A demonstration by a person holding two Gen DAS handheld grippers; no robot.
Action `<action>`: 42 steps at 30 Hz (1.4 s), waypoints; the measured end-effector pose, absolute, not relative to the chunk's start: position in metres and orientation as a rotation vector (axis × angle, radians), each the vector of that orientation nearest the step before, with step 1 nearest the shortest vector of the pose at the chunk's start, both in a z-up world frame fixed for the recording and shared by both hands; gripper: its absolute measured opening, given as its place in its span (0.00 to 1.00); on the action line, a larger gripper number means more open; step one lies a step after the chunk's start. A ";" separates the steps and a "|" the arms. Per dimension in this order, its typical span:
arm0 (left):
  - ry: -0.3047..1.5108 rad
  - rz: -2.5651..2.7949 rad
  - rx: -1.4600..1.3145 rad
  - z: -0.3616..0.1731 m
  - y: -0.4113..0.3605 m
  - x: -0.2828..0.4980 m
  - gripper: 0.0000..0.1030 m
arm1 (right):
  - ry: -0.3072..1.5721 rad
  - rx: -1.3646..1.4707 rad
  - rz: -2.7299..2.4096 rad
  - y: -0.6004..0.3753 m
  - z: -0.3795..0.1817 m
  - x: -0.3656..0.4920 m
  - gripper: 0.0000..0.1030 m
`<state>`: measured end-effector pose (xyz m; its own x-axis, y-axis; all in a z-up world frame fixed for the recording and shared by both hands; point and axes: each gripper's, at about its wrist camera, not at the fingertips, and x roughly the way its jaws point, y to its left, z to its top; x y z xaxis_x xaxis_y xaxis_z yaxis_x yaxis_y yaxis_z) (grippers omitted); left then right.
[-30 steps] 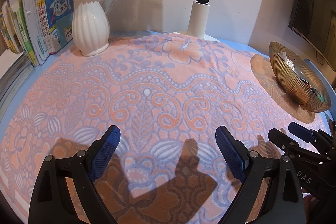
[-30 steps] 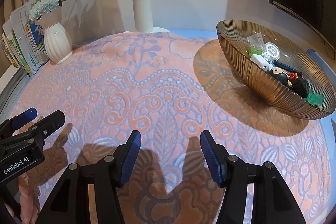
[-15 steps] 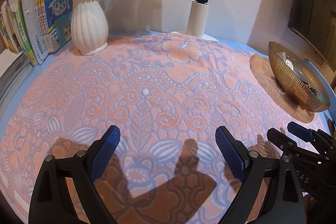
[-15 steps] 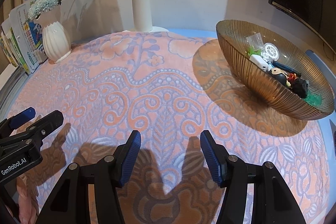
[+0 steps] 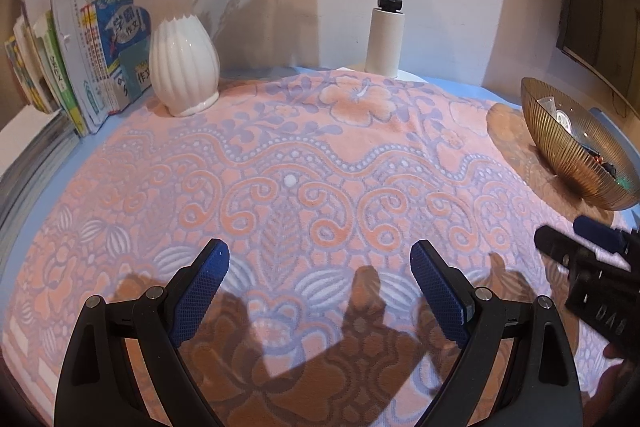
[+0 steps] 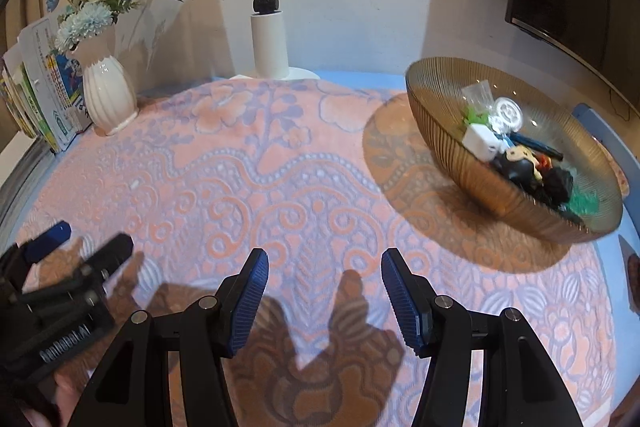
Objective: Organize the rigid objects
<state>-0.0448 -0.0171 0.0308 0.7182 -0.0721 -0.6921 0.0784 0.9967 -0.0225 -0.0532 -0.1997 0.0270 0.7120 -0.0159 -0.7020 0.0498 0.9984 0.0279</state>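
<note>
Pink-and-lilac patterned cloth [image 5: 320, 155] covers the desk [image 6: 360, 77] — blue edge showing at the back, by a plain wall. White ribbed vase [image 5: 183, 67] with blue and white flowers stands at the back left on the cloth; books [image 5: 80, 55] lean upright just beside it, to its left. White lamp post [image 5: 387, 27] rises at the back centre.

Amber ribbed bowl [image 6: 480, 183] sits on the cloth at the right. Small rigid objects [image 6: 516, 151] lie heaped inside it — a white block, a clear round piece, a dark pen, black and green bits; finer detail too small to tell.

Left gripper [image 5: 320, 267]: jaws wide apart, nothing between them, hovering over bare cloth near the front edge. Right gripper [image 6: 324, 275]: jaws apart, somewhat narrower, likewise empty, over the cloth and well short of the bowl. Each gripper shows at the edge of the other's view, side by side.
</note>
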 end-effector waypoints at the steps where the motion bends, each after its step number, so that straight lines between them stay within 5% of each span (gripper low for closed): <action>1: 0.766 -0.086 0.010 0.031 -0.017 -0.045 0.89 | 0.772 0.043 -0.038 -0.199 0.028 -0.052 0.56; 14: 0.833 -0.014 0.025 0.024 -0.016 -0.032 0.91 | 0.845 0.016 -0.081 -0.201 0.004 -0.037 0.56; 16: 0.913 0.044 0.044 0.013 -0.018 -0.021 0.96 | 0.878 -0.001 -0.080 -0.199 -0.002 -0.032 0.68; 18: 0.958 0.073 0.022 0.008 -0.015 -0.013 1.00 | 0.900 -0.002 -0.087 -0.201 -0.004 -0.028 0.91; 20: 0.976 0.057 -0.029 0.005 -0.008 -0.011 1.00 | 0.935 0.039 -0.086 -0.208 -0.010 -0.025 1.00; 42: 0.967 0.022 -0.033 0.004 -0.004 -0.011 1.00 | 0.937 0.054 -0.040 -0.216 -0.013 -0.027 1.00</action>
